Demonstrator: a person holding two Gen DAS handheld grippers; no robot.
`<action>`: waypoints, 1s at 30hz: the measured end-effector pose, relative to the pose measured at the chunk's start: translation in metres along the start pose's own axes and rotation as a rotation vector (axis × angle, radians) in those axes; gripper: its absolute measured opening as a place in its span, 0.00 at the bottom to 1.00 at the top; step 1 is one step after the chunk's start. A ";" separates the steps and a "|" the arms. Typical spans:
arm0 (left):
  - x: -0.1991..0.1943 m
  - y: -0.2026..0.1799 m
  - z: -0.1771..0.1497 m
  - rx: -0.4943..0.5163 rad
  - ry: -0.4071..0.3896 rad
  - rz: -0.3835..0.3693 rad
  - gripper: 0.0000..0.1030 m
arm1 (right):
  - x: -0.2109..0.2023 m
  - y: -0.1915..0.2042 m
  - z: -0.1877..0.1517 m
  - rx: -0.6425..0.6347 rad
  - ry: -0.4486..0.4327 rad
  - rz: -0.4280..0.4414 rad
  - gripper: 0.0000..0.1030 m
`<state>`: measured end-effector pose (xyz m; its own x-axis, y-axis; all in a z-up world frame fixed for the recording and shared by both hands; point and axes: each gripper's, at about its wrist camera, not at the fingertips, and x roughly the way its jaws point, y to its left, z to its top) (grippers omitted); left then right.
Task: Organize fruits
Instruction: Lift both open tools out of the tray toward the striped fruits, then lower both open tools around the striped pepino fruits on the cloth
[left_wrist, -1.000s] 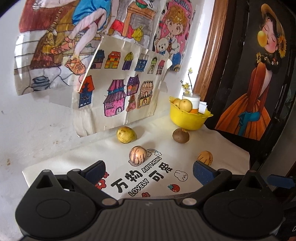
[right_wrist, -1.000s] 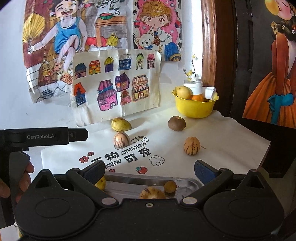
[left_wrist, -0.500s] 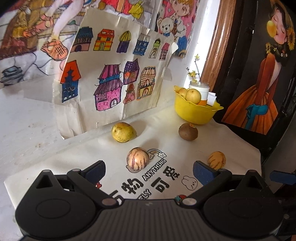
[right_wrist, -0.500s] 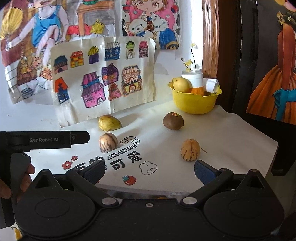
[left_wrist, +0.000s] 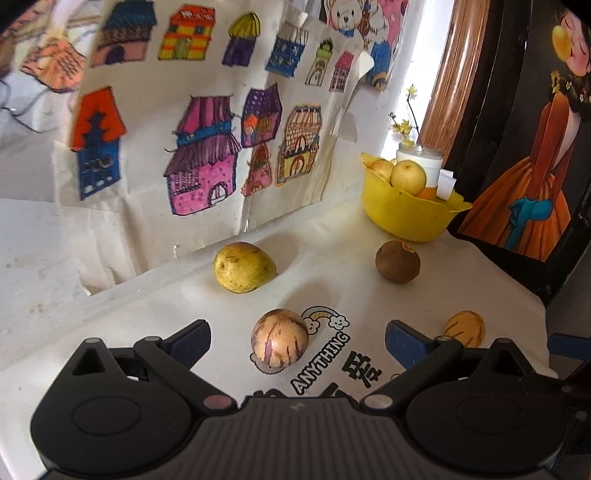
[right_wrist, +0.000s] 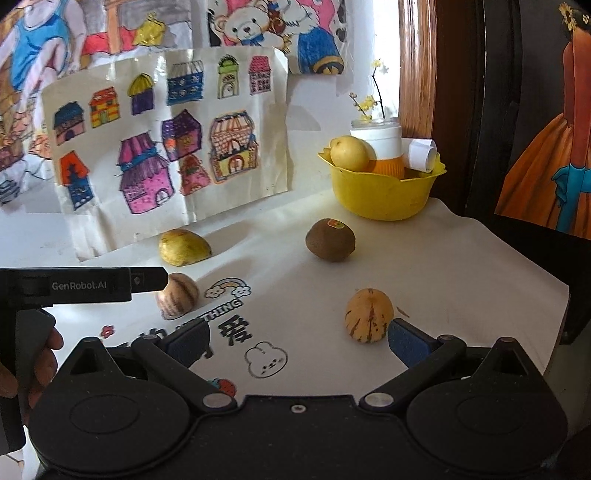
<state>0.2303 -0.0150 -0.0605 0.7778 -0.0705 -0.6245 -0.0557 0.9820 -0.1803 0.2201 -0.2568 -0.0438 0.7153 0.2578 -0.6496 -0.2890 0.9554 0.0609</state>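
- My left gripper (left_wrist: 297, 341): fingers spread wide, nothing between them but air; it hovers over the white cloth (left_wrist: 332, 280) with the purple-striped fruit (left_wrist: 279, 339) lying on the cloth in the gap ahead, not touched by either finger.
- My right gripper (right_wrist: 297, 341): fingers likewise wide apart and empty; the yellow striped fruit (right_wrist: 368, 315) sits just beside the tip of its right-side finger (right_wrist: 404, 343), whether touching I cannot tell.
- Green-yellow fruit (left_wrist: 243, 266): on the cloth near the wall, below the drawing of houses (left_wrist: 207, 122), apart from the others.
- Brown fruit (left_wrist: 398, 261): on the cloth near the yellow bowl (left_wrist: 402, 218), not touching it; a small sticker shows on its top in the right wrist view.
- Yellow bowl: stands at the back of the cloth by the wooden frame (left_wrist: 448, 74); it holds two round yellow fruits (left_wrist: 408, 177), a white jar (left_wrist: 424, 162) with a yellow flower sprig, and a rolled slip of paper (right_wrist: 421, 153).
- Cloth: white, printed with a rainbow, a rabbit, "ANYTHING" and other characters; all four loose fruits rest on it.
- The body of my left gripper, marked "GenRobot.AI", crosses the left of the right wrist view, with a hand (right_wrist: 44, 362) on its grip.
- Painting of a figure in an orange dress (left_wrist: 532, 177): leans at the right, beyond the cloth's edge.
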 end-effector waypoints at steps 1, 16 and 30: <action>0.005 0.001 0.001 0.001 0.006 0.000 0.99 | 0.004 -0.002 0.001 0.004 0.004 0.000 0.99; 0.067 0.005 0.017 0.032 0.125 0.013 0.99 | 0.061 -0.017 0.001 0.051 0.066 0.016 0.99; 0.107 0.002 0.018 0.146 0.270 0.021 0.82 | 0.075 -0.028 0.004 0.069 0.071 0.009 0.99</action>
<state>0.3245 -0.0171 -0.1143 0.5817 -0.0751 -0.8099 0.0356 0.9971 -0.0669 0.2844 -0.2632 -0.0915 0.6650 0.2579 -0.7009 -0.2489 0.9614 0.1176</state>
